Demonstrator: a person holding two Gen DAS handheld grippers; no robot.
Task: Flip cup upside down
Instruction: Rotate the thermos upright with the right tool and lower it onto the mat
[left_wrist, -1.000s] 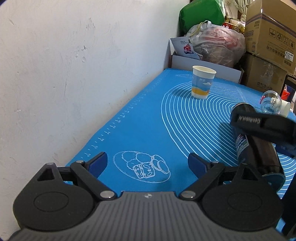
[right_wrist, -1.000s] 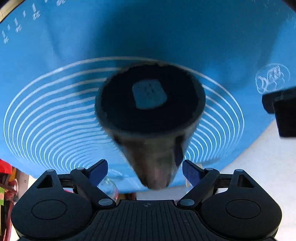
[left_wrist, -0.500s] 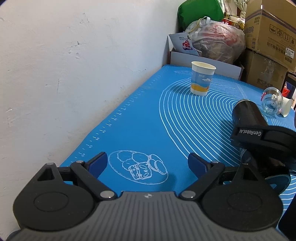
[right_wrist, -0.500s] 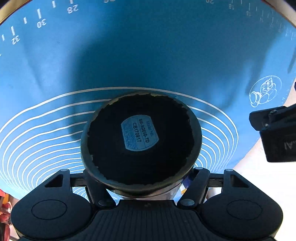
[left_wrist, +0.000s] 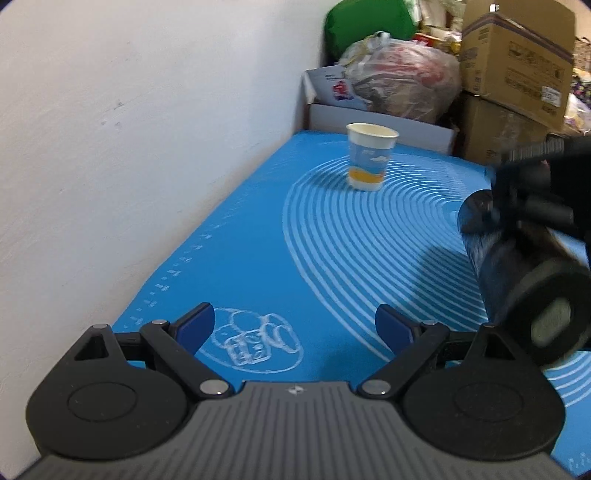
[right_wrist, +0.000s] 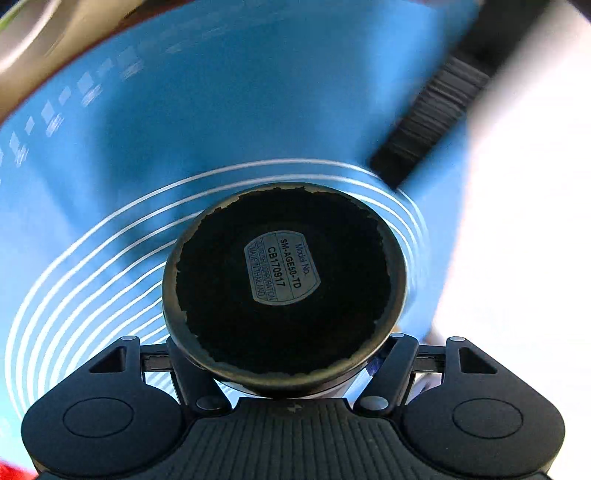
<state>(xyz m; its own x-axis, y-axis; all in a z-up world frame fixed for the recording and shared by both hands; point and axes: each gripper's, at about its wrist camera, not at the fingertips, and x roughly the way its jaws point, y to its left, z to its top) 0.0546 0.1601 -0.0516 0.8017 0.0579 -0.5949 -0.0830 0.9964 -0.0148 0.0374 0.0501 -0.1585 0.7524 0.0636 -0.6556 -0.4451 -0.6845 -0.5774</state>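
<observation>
Your blue mat (left_wrist: 258, 240) covers the bench along the white wall (left_wrist: 110, 129), cardboard boxes (left_wrist: 517, 66) stacked at the far end. Your right claw (right_wrist: 284, 363) clamps the dark cup (right_wrist: 284, 280) off the mat, its labelled base facing the right wrist camera (body tilted in the left view). A paper cup (left_wrist: 370, 161) stands upright far back, and your left claw (left_wrist: 294, 325) hovers wide, holding nothing.

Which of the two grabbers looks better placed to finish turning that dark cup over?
The right. The right gripper is already clamped on the dark cup, held off the blue mat and tipped, its labelled base showing. The left gripper is open, empty and off to the side.
</observation>
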